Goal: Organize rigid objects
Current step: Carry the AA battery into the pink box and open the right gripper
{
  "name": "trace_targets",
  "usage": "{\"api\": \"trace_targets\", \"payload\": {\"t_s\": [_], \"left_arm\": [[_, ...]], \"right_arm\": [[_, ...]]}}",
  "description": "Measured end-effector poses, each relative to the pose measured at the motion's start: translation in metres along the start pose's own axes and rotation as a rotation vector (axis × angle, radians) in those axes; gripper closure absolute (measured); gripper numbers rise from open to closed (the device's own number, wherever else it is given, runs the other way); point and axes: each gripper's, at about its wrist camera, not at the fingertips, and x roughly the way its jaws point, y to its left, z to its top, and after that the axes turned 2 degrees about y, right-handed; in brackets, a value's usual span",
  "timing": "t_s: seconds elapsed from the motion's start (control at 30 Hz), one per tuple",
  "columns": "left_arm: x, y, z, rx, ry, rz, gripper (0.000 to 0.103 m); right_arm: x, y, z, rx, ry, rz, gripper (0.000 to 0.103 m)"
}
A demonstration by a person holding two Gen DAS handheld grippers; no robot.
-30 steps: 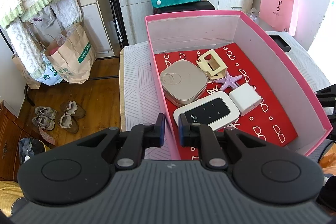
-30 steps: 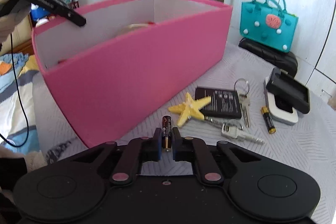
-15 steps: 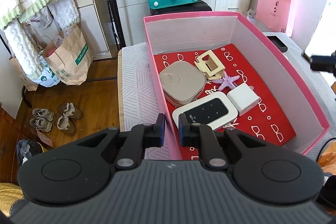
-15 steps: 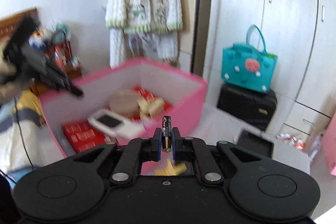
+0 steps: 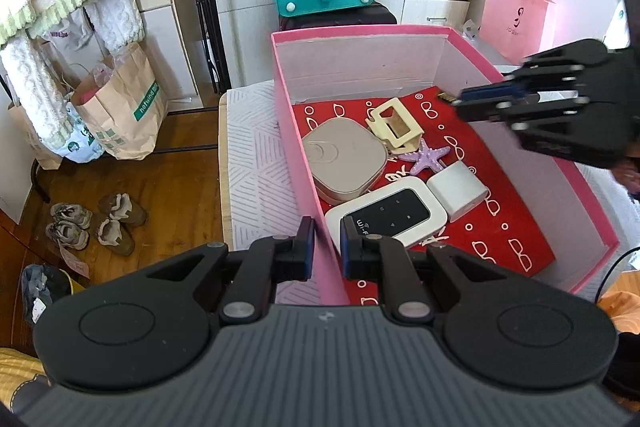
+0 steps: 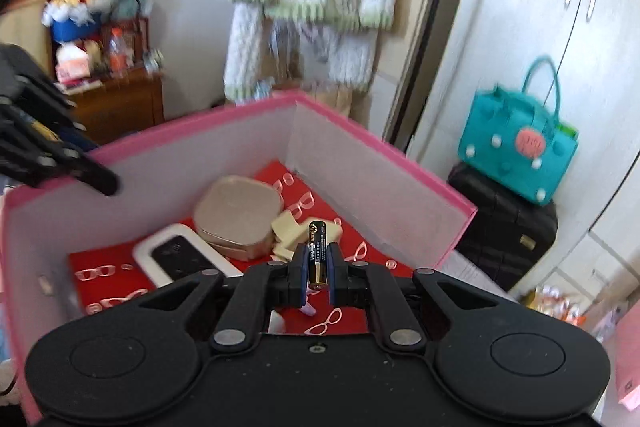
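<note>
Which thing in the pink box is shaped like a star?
The little purple starfish. It lies between the cream clip and the white cube; the other things in the pink box are squarish.

The pink box (image 5: pixel 404 31) is open on top. Inside, the tan case (image 5: pixel 344 163), cream clip (image 5: pixel 394 123), purple starfish (image 5: pixel 426 159), white router (image 5: pixel 390 215) and white cube (image 5: pixel 458 189) crowd its left half. Its right half is bare red lining (image 5: pixel 516 211). The left hand-held gripper (image 5: pixel 326 251) straddles the box's near-left wall.
</note>
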Motion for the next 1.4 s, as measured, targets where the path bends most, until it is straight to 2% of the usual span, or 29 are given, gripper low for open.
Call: {"api": "trace_targets", "payload": {"t_s": [0.2,0.27,0.37,0.53,0.63,0.73,0.93,1.1,1.4], "left_arm": [[-0.001,-0.001,0.001,0.012,0.005,0.003,0.091],[-0.001,-0.002,0.002,0.017,0.008,0.004,0.091],[0.0,-0.006,0.003,0.04,0.012,0.022,0.091],[0.0,-0.014,0.002,0.088,0.008,0.059,0.091],[0.0,-0.017,0.002,0.101,0.01,0.074,0.091],[0.0,-0.019,0.003,0.106,0.015,0.087,0.091],[0.001,-0.024,0.003,0.103,0.019,0.113,0.091],[0.002,-0.029,0.004,0.105,0.023,0.133,0.09],[0.002,-0.03,0.004,0.101,0.029,0.144,0.09]], "right_arm": [[0.024,-0.009,0.006,0.024,0.074,-0.056,0.091],[0.022,-0.013,0.006,0.058,0.075,-0.033,0.09],[0.008,-0.025,0.004,0.15,0.049,0.034,0.09],[-0.035,-0.046,-0.013,0.297,-0.044,0.104,0.086],[-0.057,-0.053,-0.029,0.354,-0.067,0.106,0.084],[-0.074,-0.054,-0.047,0.361,-0.064,0.074,0.082],[-0.082,-0.051,-0.079,0.362,-0.039,0.094,0.08],[-0.076,-0.047,-0.096,0.338,-0.012,0.109,0.077],[-0.058,-0.038,-0.112,0.282,0.029,0.111,0.067]]}}
